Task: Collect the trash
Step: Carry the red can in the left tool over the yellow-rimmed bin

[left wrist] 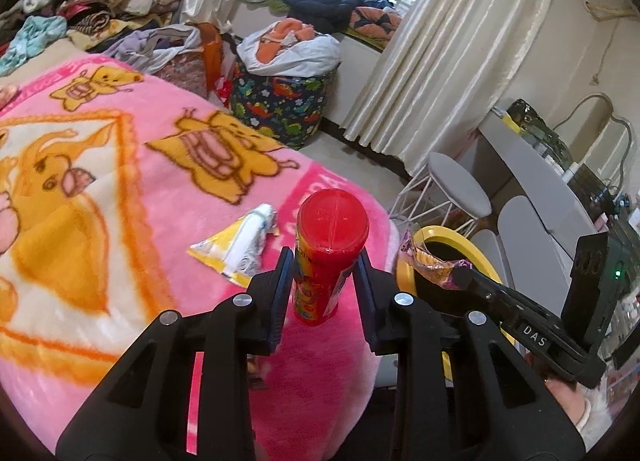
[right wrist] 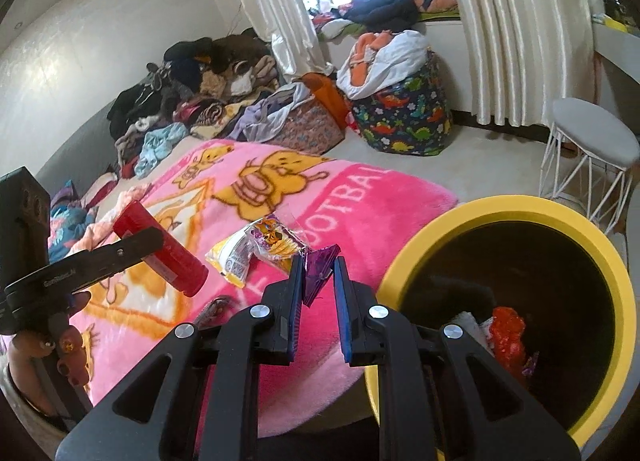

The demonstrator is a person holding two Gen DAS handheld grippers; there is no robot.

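Here the left gripper (left wrist: 323, 261) clamps a red tube (left wrist: 329, 251) above the bed's (left wrist: 120, 181) corner; the right gripper (right wrist: 317, 275) pinches a wrapper (right wrist: 318, 267) (purple) beside the yellow bin (right wrist: 500, 213).

Black hand-held gripper (left wrist: 322, 261) w/ silver screws, blue pads (right wrist: 296, 293), "DAS" label, painted nails

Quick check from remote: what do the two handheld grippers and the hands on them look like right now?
Both grippers, left and right, are black plastic with silver pivot bolts and ribbed dark-blue pads. White lettering runs along each body; the right one reads "DAS" in the left wrist view. The left hand has dark decorated nails; a fluffy white cuff shows at the right wrist.
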